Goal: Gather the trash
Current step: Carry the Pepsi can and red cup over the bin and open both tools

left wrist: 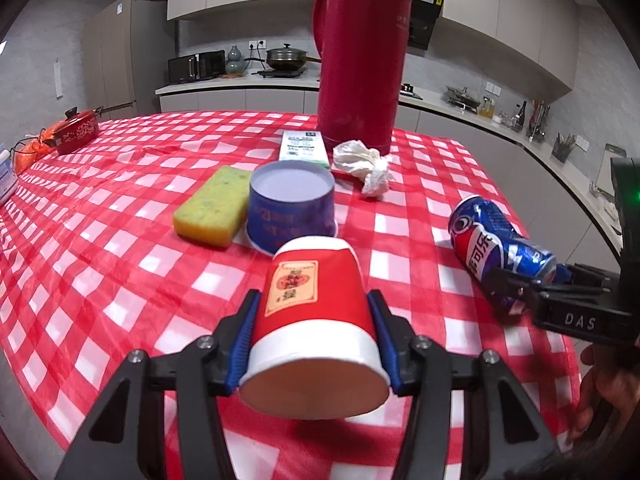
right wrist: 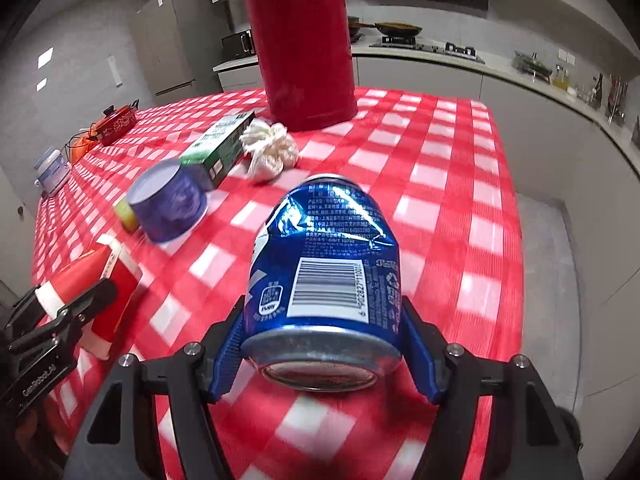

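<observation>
A red paper cup lies between the blue pads of my left gripper, wide end toward the camera; the jaws are shut on it just above the checked tablecloth. A dented blue soda can sits in my right gripper, its pads pressing both sides, base toward the camera. From the left wrist view the can and right gripper are at the right. In the right wrist view the cup and left gripper are at the lower left.
On the table beyond stand an upturned blue paper bowl, a yellow sponge, a crumpled white tissue, a flat carton and a tall red thermos. A red pot sits far left. Kitchen counters run behind.
</observation>
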Action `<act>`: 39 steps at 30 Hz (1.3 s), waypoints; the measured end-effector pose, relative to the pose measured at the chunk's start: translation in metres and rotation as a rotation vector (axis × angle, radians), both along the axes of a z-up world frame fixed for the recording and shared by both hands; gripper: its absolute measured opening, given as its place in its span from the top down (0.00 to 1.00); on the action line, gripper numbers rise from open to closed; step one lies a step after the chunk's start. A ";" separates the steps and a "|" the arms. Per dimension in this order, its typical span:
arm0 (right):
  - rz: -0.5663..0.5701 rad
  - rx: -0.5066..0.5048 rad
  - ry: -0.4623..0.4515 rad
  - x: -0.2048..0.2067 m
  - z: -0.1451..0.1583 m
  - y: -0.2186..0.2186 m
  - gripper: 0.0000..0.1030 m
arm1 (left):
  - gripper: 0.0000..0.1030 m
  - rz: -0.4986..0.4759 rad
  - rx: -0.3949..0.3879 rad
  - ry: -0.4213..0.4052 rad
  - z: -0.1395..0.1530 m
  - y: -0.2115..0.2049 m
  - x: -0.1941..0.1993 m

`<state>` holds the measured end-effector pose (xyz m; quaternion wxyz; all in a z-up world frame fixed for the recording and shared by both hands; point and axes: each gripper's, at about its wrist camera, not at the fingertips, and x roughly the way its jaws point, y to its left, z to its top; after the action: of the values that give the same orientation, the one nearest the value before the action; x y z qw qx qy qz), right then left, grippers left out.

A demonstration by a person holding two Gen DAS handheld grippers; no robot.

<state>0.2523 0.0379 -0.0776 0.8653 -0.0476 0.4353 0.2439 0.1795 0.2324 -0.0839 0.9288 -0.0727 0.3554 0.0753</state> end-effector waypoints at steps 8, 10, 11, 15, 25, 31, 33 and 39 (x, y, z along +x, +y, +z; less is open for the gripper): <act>-0.024 -0.049 0.031 0.013 -0.011 0.002 0.12 | 0.48 0.000 0.006 0.012 -0.001 -0.009 -0.006; -0.014 0.013 0.061 0.020 -0.013 -0.001 0.31 | 0.48 -0.002 0.007 0.017 -0.001 -0.010 -0.006; -0.016 0.017 0.068 0.020 -0.012 -0.002 0.32 | 0.48 -0.004 0.011 0.018 -0.001 -0.011 -0.005; 0.006 0.021 0.020 0.004 -0.003 -0.006 0.32 | 0.48 -0.017 0.019 0.007 0.004 -0.016 -0.007; -0.057 0.045 -0.043 -0.030 0.030 -0.065 0.32 | 0.48 -0.105 0.030 -0.043 0.029 -0.062 -0.013; -0.113 0.033 -0.068 -0.049 0.043 -0.118 0.32 | 0.48 -0.174 0.029 -0.059 0.037 -0.108 -0.017; -0.136 0.032 -0.071 -0.055 0.046 -0.139 0.32 | 0.48 -0.199 0.027 -0.064 0.038 -0.126 -0.019; -0.195 0.025 -0.088 -0.076 0.053 -0.197 0.32 | 0.48 -0.273 0.022 -0.073 0.042 -0.177 -0.022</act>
<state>0.1766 -0.1592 -0.0247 0.9037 -0.0048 0.3965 0.1614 0.1570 0.0550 -0.0415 0.9435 -0.0162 0.3270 -0.0508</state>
